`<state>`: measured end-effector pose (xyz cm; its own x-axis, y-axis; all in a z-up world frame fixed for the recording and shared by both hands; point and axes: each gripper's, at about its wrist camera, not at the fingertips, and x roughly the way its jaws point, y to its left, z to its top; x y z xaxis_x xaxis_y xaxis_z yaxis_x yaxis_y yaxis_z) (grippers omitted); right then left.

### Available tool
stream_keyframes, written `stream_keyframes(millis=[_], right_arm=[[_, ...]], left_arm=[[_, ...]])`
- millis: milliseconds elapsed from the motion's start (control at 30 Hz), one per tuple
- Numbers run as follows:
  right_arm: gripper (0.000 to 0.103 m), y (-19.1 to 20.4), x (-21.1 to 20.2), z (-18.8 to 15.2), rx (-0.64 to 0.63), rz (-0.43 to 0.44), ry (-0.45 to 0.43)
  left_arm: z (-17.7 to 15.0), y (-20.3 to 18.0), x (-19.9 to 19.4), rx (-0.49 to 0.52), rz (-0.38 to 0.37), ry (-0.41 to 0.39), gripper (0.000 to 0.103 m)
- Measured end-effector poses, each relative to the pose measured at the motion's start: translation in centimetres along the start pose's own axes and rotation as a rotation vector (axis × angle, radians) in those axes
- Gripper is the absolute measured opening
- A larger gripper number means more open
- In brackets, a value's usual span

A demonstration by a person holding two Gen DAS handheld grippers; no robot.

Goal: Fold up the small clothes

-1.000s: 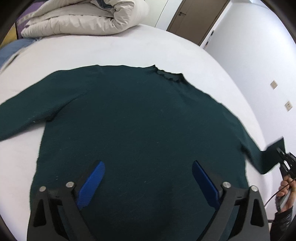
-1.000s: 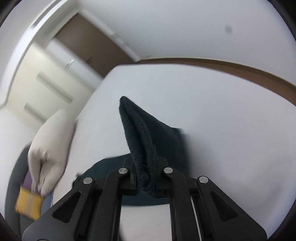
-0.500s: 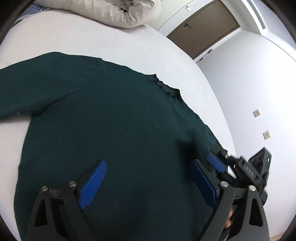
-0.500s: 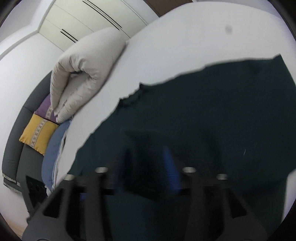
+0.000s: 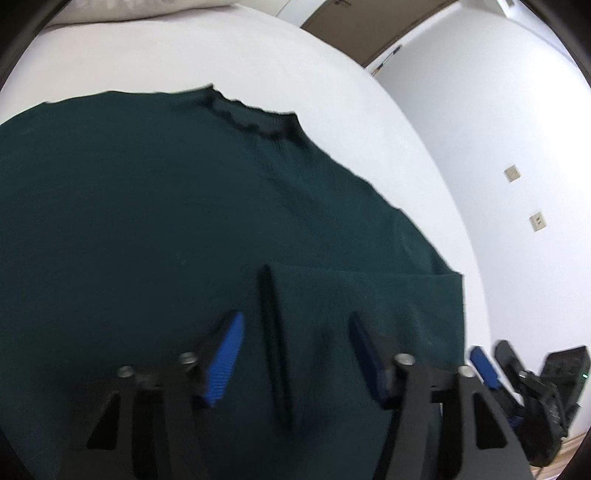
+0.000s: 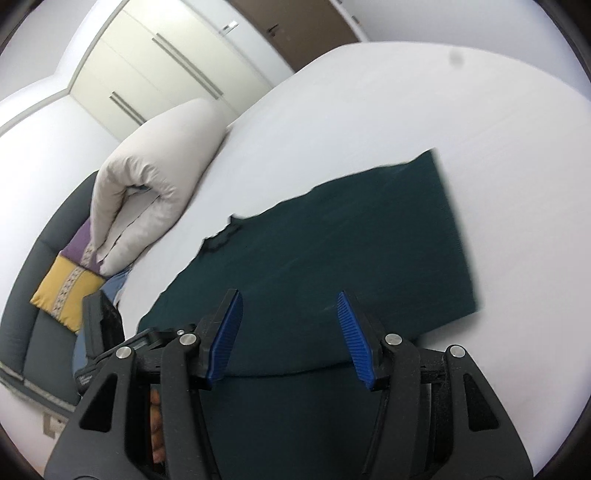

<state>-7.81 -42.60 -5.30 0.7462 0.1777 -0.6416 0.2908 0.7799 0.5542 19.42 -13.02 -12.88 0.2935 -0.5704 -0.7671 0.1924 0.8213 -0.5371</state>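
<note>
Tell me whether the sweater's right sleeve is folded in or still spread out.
Folded in: the sleeve lies across the sweater body, its cuff edge mid-chest.

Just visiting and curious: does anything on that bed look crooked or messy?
Nothing stands out. The dark green sweater lies flat on the white bed, one sleeve folded neatly across its body.

sweater [image 5: 155, 206]: dark green, plain knit, darker scalloped trim at the collar [image 5: 255, 118]; bed sheet [image 6: 369, 110]: plain white; left gripper [image 5: 295, 354]: black frame, blue ribbed pads; right gripper [image 6: 290, 339]: same black frame, blue ribbed pads; duvet [image 6: 155, 173]: off-white, plain; cushion [image 6: 62, 291]: mustard yellow with a pale patterned band; second cushion [image 6: 79, 243]: purple, with a like band; sofa [image 6: 40, 343]: dark grey; wardrobe [image 6: 177, 62]: cream doors, grey bar handles; door [image 5: 369, 26]: brown; wall [image 5: 498, 110]: white.
</note>
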Motion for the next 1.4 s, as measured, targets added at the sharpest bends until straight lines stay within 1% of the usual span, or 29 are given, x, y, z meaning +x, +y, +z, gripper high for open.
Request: stream_keyframes(millis=[33,67,100,133,167,200,333,467,567,600,667,800,867,933,1033,1100,1200,1267,1333,1367,1400], right_arm=[[0.053,-0.6,-0.3,0.2,0.009,-0.009,-0.002],[0.053,-1.1,-0.6,0.4,0.016,-0.017,-0.003],[0.053,-1.8,-0.9,0.5,0.021,-0.026,-0.006],[0.053,-2.3,-1.2,0.6,0.027,-0.031,-0.009],[0.053,-2.7,-1.3,0.6,0.033,-0.033,-0.010],[0.053,-3.1,-1.3,0.7,0.039,-0.037,-0.013],[0.053,-3.8,-1.0,0.9,0.043,-0.044,-0.014],[0.053,-3.8,-0.5,1.7,0.007,-0.071,-0.019],[0.053,-4.3,-0.2,2.8,0.014,-0.090,-0.022],[0.053,-4.4,0.0,3.2,0.012,-0.102,-0.023],[0.053,-4.5,0.2,3.8,0.004,-0.115,-0.019],[0.053,-4.3,1.5,5.1,-0.023,-0.147,-0.006],[0.053,-4.4,1.9,5.6,-0.033,-0.164,-0.001],[0.053,-4.5,2.8,6.5,-0.043,-0.194,0.008],[0.053,-5.0,4.5,7.9,-0.045,-0.230,0.013],[0.053,-5.4,6.0,9.0,-0.040,-0.249,0.029],[0.053,-5.7,8.3,10.2,-0.041,-0.254,0.079],[0.052,-5.5,10.1,10.8,-0.062,-0.261,0.110],[0.051,-5.2,11.4,11.1,-0.095,-0.281,0.121],[0.045,-4.9,12.0,11.3,-0.121,-0.294,0.127],[0.031,-4.7,12.6,11.5,-0.143,-0.310,0.137]], left_arm=[[0.2,-0.3,0.3,0.012,0.023,-0.005,0.040],[0.3,-0.3,0.2,0.023,0.036,-0.006,0.026],[0.4,-0.5,0.2,0.037,0.051,-0.009,0.021],[0.5,-0.7,0.1,0.049,0.049,-0.016,0.017],[0.5,-0.7,-0.1,0.057,0.050,-0.018,0.011],[0.5,-0.8,-0.2,0.073,0.057,-0.026,0.010],[0.2,-0.8,-1.3,0.101,0.061,-0.057,0.009],[0.8,-0.5,-4.4,0.124,0.071,-0.130,0.009],[2.0,1.0,-6.8,0.111,0.088,-0.187,0.009],[2.4,1.8,-7.5,0.105,0.106,-0.212,0.009],[3.4,3.7,-8.4,0.073,0.127,-0.238,0.009],[4.4,7.1,-8.6,0.034,0.177,-0.241,0.009],[4.0,8.1,-8.7,0.020,0.189,-0.251,0.009],[3.7,9.0,-8.3,0.006,0.188,-0.241,0.009],[3.2,9.4,-7.4,0.021,0.202,-0.226,0.009],[3.1,9.8,-7.2,0.016,0.196,-0.229,0.009],[3.1,10.2,-7.1,0.007,0.180,-0.233,0.009],[2.9,10.3,-7.0,0.011,0.180,-0.232,0.009],[2.7,10.5,-7.2,0.010,0.179,-0.233,0.009],[2.6,10.6,-7.3,0.008,0.178,-0.234,0.009],[2.6,10.6,-7.5,0.007,0.177,-0.236,0.009]])
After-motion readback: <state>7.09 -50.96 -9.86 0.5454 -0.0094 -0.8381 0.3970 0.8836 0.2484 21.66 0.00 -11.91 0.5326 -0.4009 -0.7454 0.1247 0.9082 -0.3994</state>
